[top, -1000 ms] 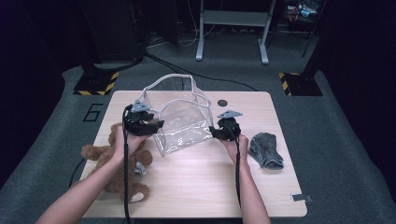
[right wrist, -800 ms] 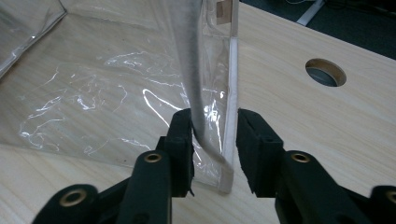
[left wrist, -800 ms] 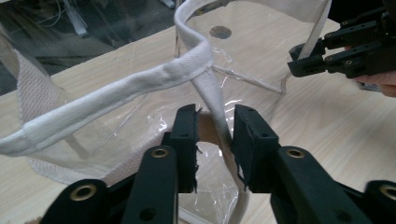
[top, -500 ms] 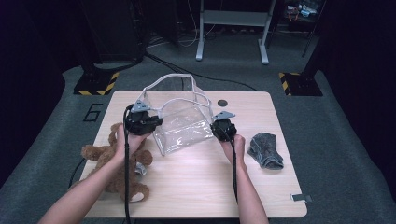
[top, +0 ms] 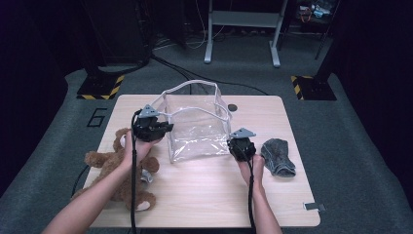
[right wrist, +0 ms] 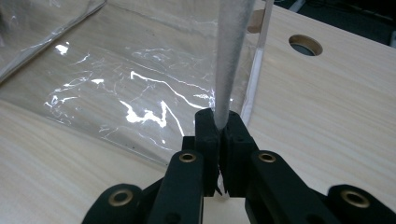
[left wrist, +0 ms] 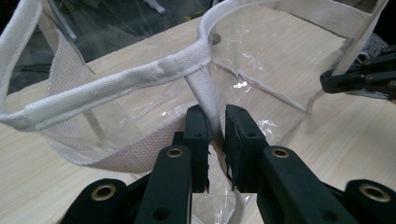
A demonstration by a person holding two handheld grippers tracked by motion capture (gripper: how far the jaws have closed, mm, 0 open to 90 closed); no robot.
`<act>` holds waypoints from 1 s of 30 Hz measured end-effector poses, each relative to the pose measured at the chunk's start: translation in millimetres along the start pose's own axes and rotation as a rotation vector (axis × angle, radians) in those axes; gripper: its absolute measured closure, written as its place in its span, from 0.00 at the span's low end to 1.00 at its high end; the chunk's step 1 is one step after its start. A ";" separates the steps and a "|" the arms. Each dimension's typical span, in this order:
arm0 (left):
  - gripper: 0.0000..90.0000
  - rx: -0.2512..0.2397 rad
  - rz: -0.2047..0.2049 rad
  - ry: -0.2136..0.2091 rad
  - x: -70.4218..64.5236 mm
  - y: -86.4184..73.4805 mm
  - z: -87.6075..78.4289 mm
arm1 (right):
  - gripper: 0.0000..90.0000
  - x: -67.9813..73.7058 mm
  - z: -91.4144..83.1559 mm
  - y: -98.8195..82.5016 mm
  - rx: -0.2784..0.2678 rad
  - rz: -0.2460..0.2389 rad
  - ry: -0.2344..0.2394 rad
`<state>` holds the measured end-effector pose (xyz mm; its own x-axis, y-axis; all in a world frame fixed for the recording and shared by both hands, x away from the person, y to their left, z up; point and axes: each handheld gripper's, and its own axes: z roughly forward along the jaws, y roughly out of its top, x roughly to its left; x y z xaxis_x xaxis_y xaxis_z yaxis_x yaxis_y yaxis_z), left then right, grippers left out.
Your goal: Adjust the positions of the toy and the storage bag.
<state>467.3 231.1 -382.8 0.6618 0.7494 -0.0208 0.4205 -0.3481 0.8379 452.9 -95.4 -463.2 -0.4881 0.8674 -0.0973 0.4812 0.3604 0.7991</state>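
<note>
A clear plastic bag with white webbing trim stands open in the middle of the table. My left gripper is at the bag's left side. In the left gripper view its jaws have just been closing, and the left gripper is shut on the bag's white strap with clear film bunched below. My right gripper is at the bag's near right corner. In the right gripper view the right gripper is shut on the upright white edge strip there. The right gripper's black fingers also show at the far right of the left gripper view.
A brown teddy bear lies on the table's left side under the left forearm. A grey cloth lies to the right of the right gripper. A round hole sits in the tabletop behind the bag.
Both grippers' jaws have closed onto the bag's edges. The right gripper has moved right and nearer to the person, drawing the bag's right side with it. The left hand stayed put.
</note>
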 end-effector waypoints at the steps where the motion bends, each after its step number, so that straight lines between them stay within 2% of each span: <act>1: 0.88 0.006 0.005 -0.011 -0.3 0.0 -0.3 | 0.97 1.7 -2.9 -2.4 0.000 0.015 0.000; 2: 0.88 0.001 0.008 -0.011 -1.0 -0.4 -0.1 | 0.97 2.5 -6.1 -4.9 -0.004 0.004 -0.004; 3: 0.88 -0.005 0.009 -0.016 -2.0 -0.6 -0.1 | 0.96 4.0 -8.2 -6.4 -0.002 0.016 -0.006; 8: 0.89 -0.012 0.019 -0.042 -5.0 -2.5 -4.3 | 0.96 10.0 -19.9 -16.9 -0.023 0.010 0.000; 20: 0.91 -0.013 0.037 -0.060 -12.2 -8.4 -11.5 | 0.97 21.0 -37.4 -31.9 -0.046 -0.006 -0.002; 27: 0.91 -0.031 0.039 -0.079 -17.5 -14.2 -17.7 | 0.97 22.9 -47.9 -41.2 -0.064 -0.001 0.004; 28: 0.91 -0.026 0.046 -0.083 -19.0 -14.9 -19.1 | 0.97 22.3 -49.0 -41.9 -0.070 -0.013 0.003; 30: 0.91 -0.028 0.055 -0.087 -21.8 -16.0 -20.8 | 0.97 22.8 -51.5 -44.0 -0.068 -0.008 0.006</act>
<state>433.2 232.0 -384.3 0.7352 0.6776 -0.0210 0.3659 -0.3706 0.8537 383.1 -109.1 -470.1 -0.4960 0.8625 -0.1004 0.4270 0.3430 0.8367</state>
